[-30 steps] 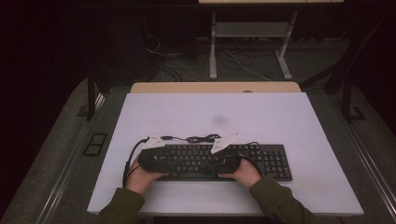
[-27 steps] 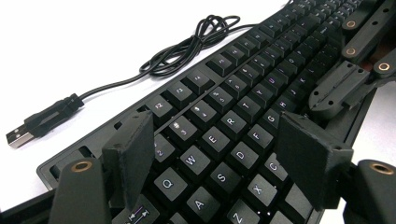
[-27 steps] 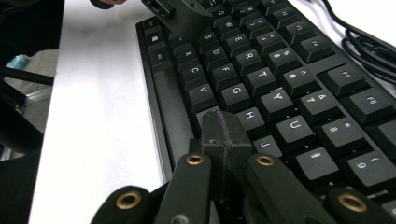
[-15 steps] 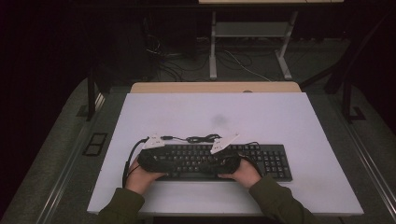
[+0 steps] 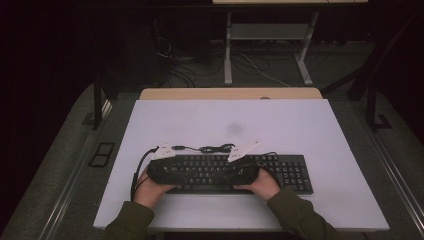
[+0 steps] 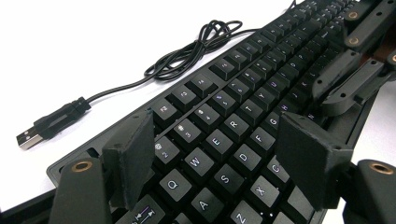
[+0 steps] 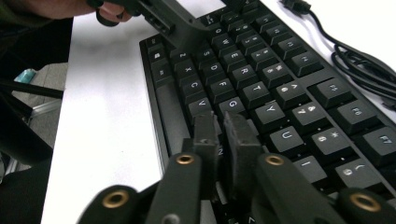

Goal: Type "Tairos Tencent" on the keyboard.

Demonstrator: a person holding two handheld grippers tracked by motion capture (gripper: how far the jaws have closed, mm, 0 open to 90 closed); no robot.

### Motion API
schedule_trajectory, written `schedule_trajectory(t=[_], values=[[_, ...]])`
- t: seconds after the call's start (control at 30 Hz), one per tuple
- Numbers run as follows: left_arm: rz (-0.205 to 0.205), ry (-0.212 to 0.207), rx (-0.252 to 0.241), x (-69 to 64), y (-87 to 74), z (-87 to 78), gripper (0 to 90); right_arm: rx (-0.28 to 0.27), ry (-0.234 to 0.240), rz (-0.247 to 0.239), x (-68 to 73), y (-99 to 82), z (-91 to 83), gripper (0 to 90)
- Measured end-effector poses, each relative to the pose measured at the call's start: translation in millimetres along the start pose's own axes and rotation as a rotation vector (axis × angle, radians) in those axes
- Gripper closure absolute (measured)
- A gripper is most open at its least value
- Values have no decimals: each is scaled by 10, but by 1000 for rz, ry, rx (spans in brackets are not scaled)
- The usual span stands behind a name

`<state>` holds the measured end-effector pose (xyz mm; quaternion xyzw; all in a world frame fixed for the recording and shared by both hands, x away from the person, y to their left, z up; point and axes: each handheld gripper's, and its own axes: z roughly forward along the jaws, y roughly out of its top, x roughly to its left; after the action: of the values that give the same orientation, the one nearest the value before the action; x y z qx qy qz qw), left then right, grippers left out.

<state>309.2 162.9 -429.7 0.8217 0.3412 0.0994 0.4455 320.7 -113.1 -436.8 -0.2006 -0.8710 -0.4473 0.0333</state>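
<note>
A black keyboard (image 5: pixel 292 172) lies near the table's front edge, and both grippers hover over its letter keys. Seen in its own view, my left gripper (image 6: pixel 219 140) is open, its pads (image 6: pixel 133 151) straddling the Q-to-C keys with nothing between them. My right gripper (image 7: pixel 222 133) is shut on nothing, and its tips sit just above the keys near G and H. From above, the left gripper (image 5: pixel 167 172) and the right gripper (image 5: pixel 242 172) face each other across the keyboard. The keyboard's cable (image 6: pixel 196 46) lies bundled behind it and ends in a loose USB plug (image 6: pixel 46 127).
The white table top (image 5: pixel 225 120) is bare behind the keyboard. A wooden strip (image 5: pixel 230 93) runs along its far edge. On the dark floor beyond stand a desk frame (image 5: pixel 270 35) and loose cables. Each gripper's cable trails off the front left.
</note>
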Motion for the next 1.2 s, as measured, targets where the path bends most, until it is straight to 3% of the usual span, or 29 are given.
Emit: schedule_trajectory(t=[0.3,0.6,0.9,1.2], values=[[7,-9,-1,-45,33,19,282,-50,-4,27,-60,6,-83,560],[18,-29,-10,-99,93,64,292,-92,-71,43,-151,-9,-153,342],[27,-59,-13,-142,148,156,350,-118,-119,63,-267,-45,-237,273],[43,-98,3,-195,187,273,499,-123,-141,67,-315,-56,-260,250]])
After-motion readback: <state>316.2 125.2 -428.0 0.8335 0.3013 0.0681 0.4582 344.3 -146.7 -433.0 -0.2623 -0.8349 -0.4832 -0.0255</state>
